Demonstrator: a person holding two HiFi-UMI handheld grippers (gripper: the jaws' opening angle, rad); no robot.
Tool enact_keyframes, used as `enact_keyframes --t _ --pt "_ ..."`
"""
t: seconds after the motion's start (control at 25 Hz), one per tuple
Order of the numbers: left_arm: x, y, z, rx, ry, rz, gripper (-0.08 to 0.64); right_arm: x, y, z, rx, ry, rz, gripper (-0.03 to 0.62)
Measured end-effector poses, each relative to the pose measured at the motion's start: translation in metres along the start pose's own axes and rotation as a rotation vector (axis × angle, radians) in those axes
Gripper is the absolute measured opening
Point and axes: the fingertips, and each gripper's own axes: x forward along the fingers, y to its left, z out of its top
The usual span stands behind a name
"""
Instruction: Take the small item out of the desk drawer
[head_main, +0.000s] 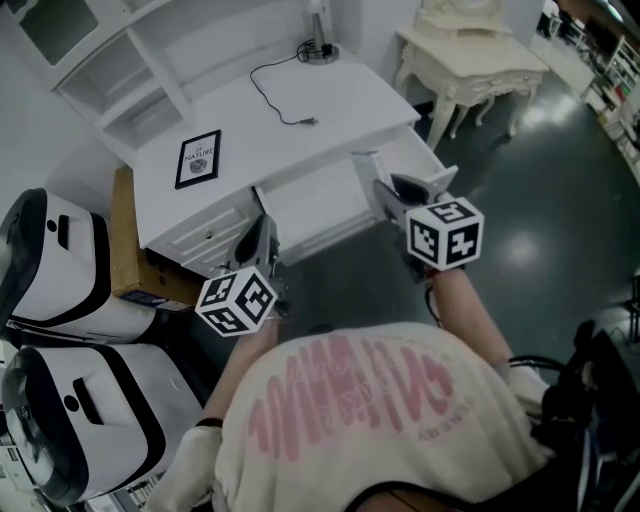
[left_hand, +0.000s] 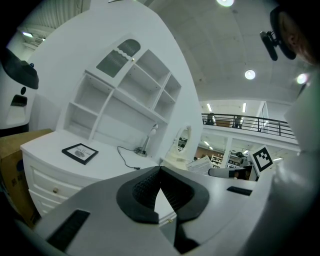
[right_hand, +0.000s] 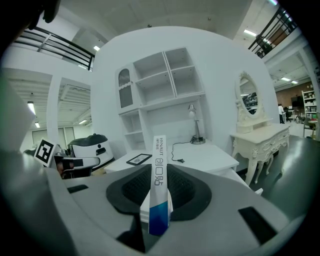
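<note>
Slim white blue-ended box (right_hand: 159, 195) sits clamped in my right claw (right_hand: 161, 167) over the open drawer (head_main: 315, 210) at the table's (head_main: 330, 95) front edge; my left claw (left_hand: 160, 170) is closed, empty.

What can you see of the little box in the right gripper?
It is a slim white box, cardboard by the look, with a blue band at the near end and lettering along its narrow edge. It stands on edge, clamped in the right gripper, poking past the jaw tips toward the desk. Nothing else touches it.
</note>
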Motion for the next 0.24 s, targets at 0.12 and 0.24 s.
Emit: enact_keyframes --t 0.12,0.24 --pt "0.0035 0.0010 -0.0027 -0.002 0.008 -0.001 0.029 0.0034 -0.0021 -0.0017 0.001 0.006 0.000 0.104" --pt "0.0060 0.0015 -0.0045 -0.004 0.010 -0.001 0.029 0.0063 -0.0032 -0.0041 0.001 0.013 0.003 0.104"
